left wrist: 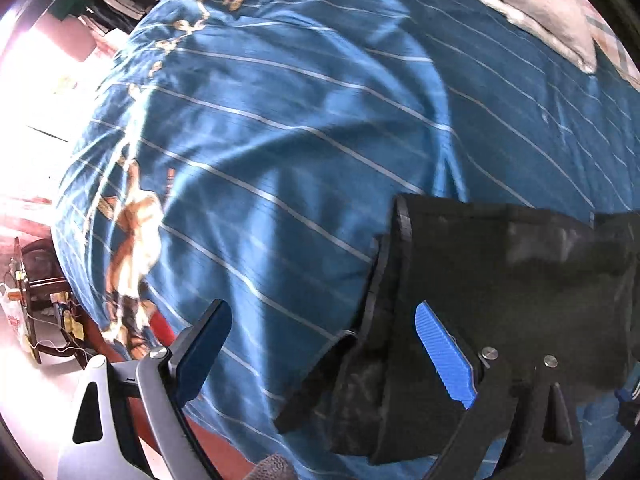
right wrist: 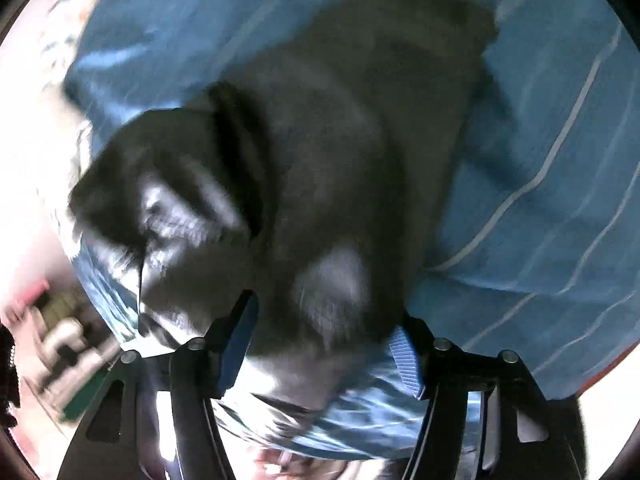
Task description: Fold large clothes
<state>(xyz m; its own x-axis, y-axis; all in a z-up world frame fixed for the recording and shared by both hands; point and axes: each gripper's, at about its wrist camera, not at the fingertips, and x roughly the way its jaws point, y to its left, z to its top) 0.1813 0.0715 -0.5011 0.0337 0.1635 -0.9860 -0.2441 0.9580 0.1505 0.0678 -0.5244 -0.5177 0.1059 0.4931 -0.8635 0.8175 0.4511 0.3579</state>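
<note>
A black garment (left wrist: 500,264) lies folded on the blue striped bedspread (left wrist: 280,128), at the lower right of the left wrist view. My left gripper (left wrist: 324,350) hangs over its left edge, pointing down, jaws wide open; the cloth's edge lies below the gap and neither blue pad (left wrist: 444,356) presses it. In the blurred right wrist view the same black garment (right wrist: 340,140) fills the middle. My right gripper (right wrist: 322,352) is above its near end with the fingers apart and dark cloth showing in the gap between them, with no pad pinching it.
A pale pillow or blanket (left wrist: 532,4) lies at the far right corner of the bed. The bed's edge drops to a reddish floor (left wrist: 224,440) on the left, where a dark wooden rack (left wrist: 36,280) with clutter stands. Bright light floods in from the left.
</note>
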